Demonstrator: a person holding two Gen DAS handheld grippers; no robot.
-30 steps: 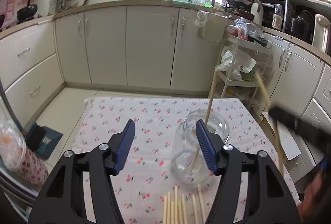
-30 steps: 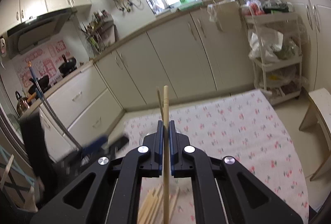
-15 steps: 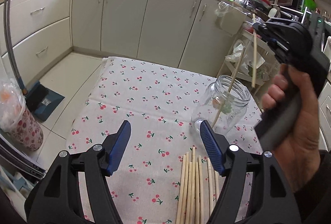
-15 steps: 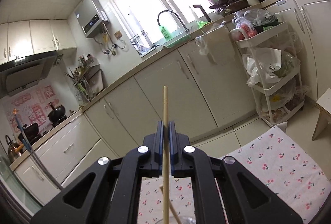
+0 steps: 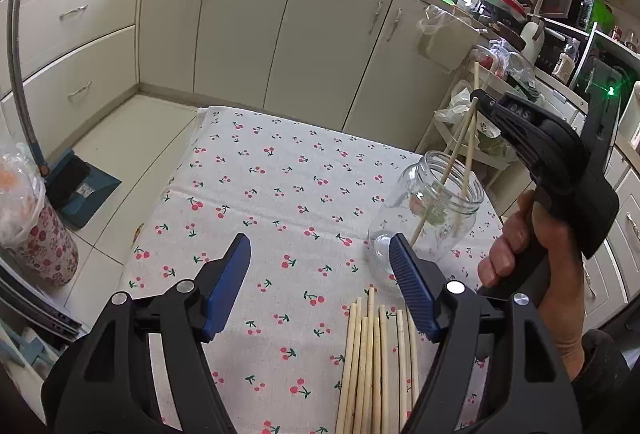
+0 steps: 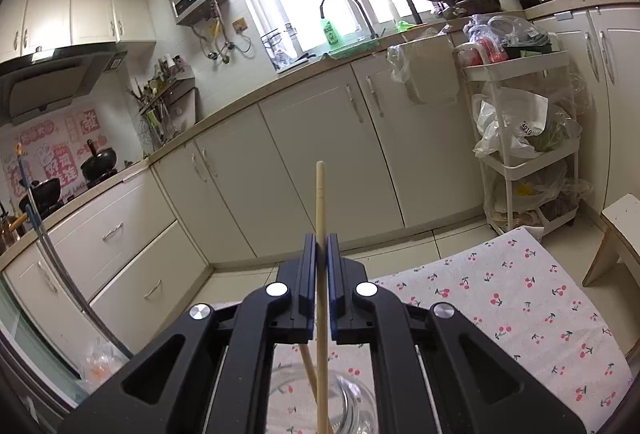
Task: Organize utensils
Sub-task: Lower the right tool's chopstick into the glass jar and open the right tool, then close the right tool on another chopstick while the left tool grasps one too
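A held chopstick [image 6: 321,234] stands nearly upright, its long axis vertical, lower end dipping into the glass jar [image 5: 430,218] on the cherry-print tablecloth [image 5: 280,193]. Left of the jar, the left gripper [image 5: 320,276] hovers with jaws spread wide, gripping nothing. Just below the jar, a bundle of loose chopsticks [image 5: 376,362] lies flat, pointing toward it. A second chopstick [image 5: 446,169] leans inside the jar. Above the jar's mouth, the right gripper [image 6: 321,262] pinches the held chopstick between nearly closed jaws.
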